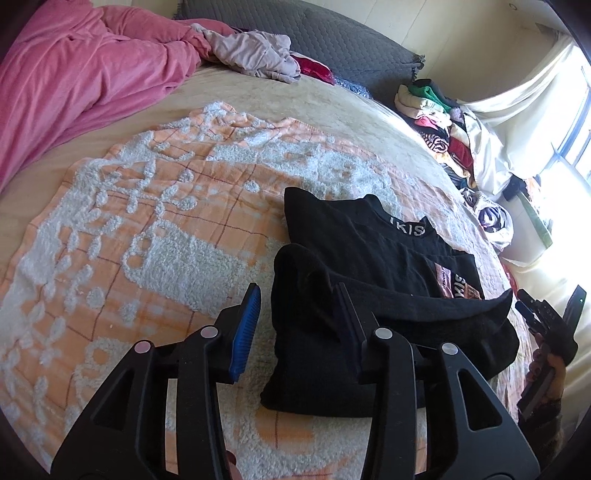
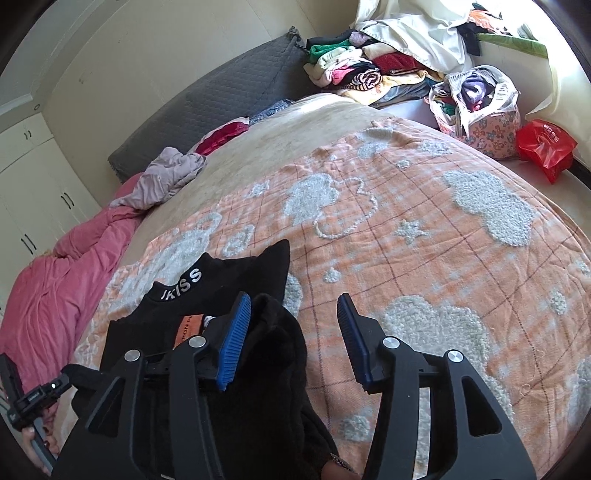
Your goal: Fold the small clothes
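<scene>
Black garment, folded, collar lettered in white, orange patch on the front: lying on the orange-and-white blanket, toward that blanket's near edge. Lower half doubled up over the upper half, forming a thick fold across the middle; one pointed corner of cloth sticking out at the right end of the fold.

Left gripper: jaws partly parted, blue pads clear of the cloth. Left edge of the fold lying between them, right jaw over the black fabric, left jaw over the blanket. Nothing pinched.

Right gripper: jaws parted, moderately wide. Right end of the fold bunched against the left pad, right pad over bare blanket. Not gripped, as far as visible.

Blanket spread over a beige bed cover.

Pink quilt: heaped along the far left edge of the bed.

Pale mauve garment: crumpled at the head of the bed, beside a grey quilted pillow.

Pile of mixed clothes: off the far right corner of the bed.

Patterned bag, stuffed with clothes, and red plastic bag: beside the bed's right edge.
</scene>
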`<action>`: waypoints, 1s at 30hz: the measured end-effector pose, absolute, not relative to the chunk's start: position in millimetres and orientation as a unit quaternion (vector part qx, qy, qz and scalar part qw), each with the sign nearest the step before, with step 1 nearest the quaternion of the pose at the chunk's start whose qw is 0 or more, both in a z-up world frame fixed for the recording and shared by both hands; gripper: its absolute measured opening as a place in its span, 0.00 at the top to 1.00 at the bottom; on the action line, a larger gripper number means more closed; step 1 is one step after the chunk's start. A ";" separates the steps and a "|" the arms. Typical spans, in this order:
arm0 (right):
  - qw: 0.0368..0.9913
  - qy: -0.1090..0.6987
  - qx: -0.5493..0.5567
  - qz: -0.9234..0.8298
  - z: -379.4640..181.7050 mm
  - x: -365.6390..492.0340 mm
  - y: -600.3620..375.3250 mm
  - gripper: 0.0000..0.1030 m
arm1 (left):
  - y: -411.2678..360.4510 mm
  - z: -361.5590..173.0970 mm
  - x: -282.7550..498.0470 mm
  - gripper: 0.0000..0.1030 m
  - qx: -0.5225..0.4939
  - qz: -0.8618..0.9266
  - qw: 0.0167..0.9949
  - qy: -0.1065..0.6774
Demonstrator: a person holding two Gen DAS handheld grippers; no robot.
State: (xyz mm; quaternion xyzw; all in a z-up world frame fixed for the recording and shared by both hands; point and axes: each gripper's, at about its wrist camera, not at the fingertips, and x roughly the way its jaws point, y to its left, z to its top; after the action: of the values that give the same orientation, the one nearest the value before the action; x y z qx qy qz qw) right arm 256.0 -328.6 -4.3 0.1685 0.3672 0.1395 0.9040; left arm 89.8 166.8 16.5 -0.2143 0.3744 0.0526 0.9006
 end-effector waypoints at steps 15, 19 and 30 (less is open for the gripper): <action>0.880 0.435 0.094 0.168 -32.4 270.2 -306.0 0.52 | 194.4 -16.4 93.9 0.64 -0.204 0.086 0.882 0.416; 0.875 0.441 0.067 0.187 -35.9 279.0 -289.5 0.52 | 189.0 -22.3 111.3 0.63 -0.191 0.073 0.881 0.427; 0.870 0.439 0.060 0.215 -41.9 296.7 -272.5 0.54 | 191.1 -29.7 153.1 0.63 -0.225 0.032 0.871 0.435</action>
State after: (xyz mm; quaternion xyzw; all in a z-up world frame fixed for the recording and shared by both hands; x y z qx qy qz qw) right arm 296.7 -272.5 -41.9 0.0605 0.4392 0.2145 0.8703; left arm 153.1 191.1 -29.7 -0.2255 0.4345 0.0322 0.8714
